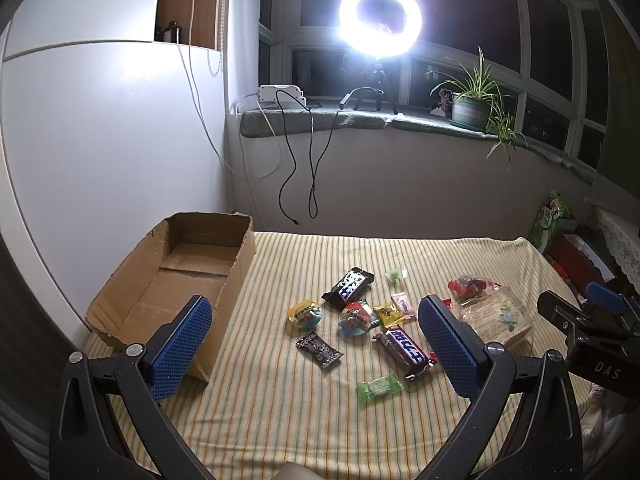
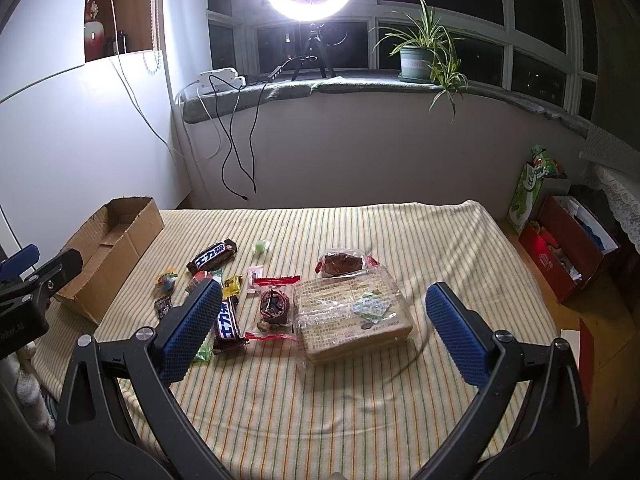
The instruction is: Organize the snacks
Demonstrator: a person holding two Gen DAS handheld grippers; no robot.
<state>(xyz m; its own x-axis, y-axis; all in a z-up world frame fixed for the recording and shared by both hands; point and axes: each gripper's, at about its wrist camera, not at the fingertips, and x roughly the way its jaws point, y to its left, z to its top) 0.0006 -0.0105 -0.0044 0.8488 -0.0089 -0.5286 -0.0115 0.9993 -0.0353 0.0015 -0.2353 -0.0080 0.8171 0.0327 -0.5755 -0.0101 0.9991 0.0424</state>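
Several snacks lie on the striped cloth: two dark chocolate bars (image 1: 349, 285) (image 1: 405, 347), a green candy (image 1: 379, 388), round colourful sweets (image 1: 306, 314) and a small dark packet (image 1: 319, 350). A large clear pack of biscuits (image 2: 352, 316) sits to the right with a red-wrapped cake (image 2: 275, 308) beside it. An empty cardboard box (image 1: 176, 276) stands at the left. My left gripper (image 1: 314, 340) hangs open above the candies, holding nothing. Above the biscuit pack my right gripper (image 2: 324, 324) is open too.
The table's striped cloth (image 2: 320, 400) has free room in front. A ring light (image 1: 380, 20), cables and a potted plant (image 1: 472, 104) occupy the windowsill behind. Red boxes and green bags (image 2: 560, 248) stand on the floor at the right.
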